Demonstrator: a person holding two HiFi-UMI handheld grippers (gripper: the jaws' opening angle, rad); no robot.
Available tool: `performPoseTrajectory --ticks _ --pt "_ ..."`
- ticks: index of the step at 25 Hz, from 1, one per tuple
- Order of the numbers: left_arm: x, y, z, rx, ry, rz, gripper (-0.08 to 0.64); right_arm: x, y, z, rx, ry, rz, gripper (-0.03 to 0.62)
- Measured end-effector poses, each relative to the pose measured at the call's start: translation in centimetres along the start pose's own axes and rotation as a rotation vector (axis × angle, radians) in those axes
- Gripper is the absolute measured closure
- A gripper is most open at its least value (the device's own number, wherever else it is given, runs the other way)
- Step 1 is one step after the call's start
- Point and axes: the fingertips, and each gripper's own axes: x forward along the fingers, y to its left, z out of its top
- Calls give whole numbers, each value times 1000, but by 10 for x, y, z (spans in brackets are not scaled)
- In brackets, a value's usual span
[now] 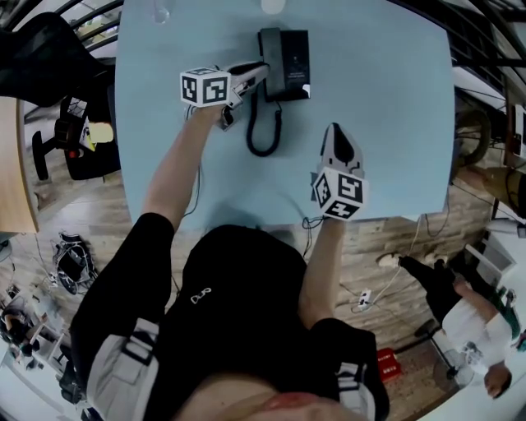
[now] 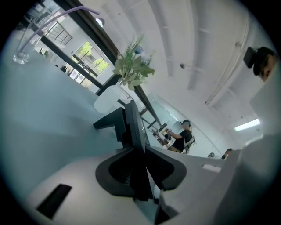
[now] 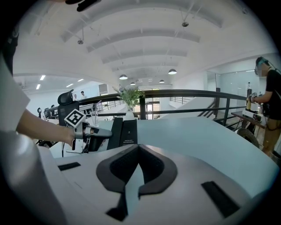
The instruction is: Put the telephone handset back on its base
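**Handset on its base, both hand-held grippers shut**

A broad pale-blue table (image 1: pixel 386 123) filled the upper part of the head view, with brown wooden plank flooring (image 1: pixel 411 247) showing below its near edge. A black office chair (image 1: pixel 41 57) stood off the table's left side.

At the far middle of the table sat the black rectangular telephone base (image 1: pixel 294 62). The long black telephone handset (image 1: pixel 269 62) lay along the base's left side, in its cradle. A black coiled cord (image 1: pixel 263 136) hung from the telephone's near end and looped on the table towards the person.

The left hand-held gripper (image 1: pixel 260 71) reached in from the left, its white body and square-marker cube lying over the table and its tips right at the handset's left edge. In the left gripper view its two dark pads were drawn together with nothing held between them. The dark edge of the telephone rose just beyond them, though whether the tips actually touched it was hard to tell.

The right hand-held gripper (image 1: pixel 335 131) was held over bare table to the right of the cord, well apart from the telephone. Its jaws were closed and empty, and pointed across the table at the telephone.

Beyond the telephone stood a white vase of green leaves (image 3: pixel 128 94). A clear drinking glass (image 1: pixel 160 10) stood near the table's far left edge.
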Motion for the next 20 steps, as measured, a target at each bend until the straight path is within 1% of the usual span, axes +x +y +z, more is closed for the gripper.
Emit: performPoseTrajectory --ticks 2,4,8,10,14,16,17,20 --pt "3 3 -6 63 53 52 483 0 0 1 1 -1 2 598" --pt "5 3 -6 125 82 103 494 -2 -1 3 0 -1 6 599" --pt "7 2 -6 247 142 198 476 -6 0 4 -6 -9 7 599" --pt "7 2 -7 283 167 241 468 -9 4 5 -6 -12 8 598" --pt "3 6 -6 317 188 316 463 -14 18 10 -18 -28 19 598" --pt "-5 -1 1 345 164 358 465 -18 25 15 -27 -40 27 599" --pt "-11 -9 7 353 132 358 468 -20 27 18 -31 -48 32 598" --pt "-35 -41 37 351 -8 339 497 -24 35 31 -33 -83 51 598"
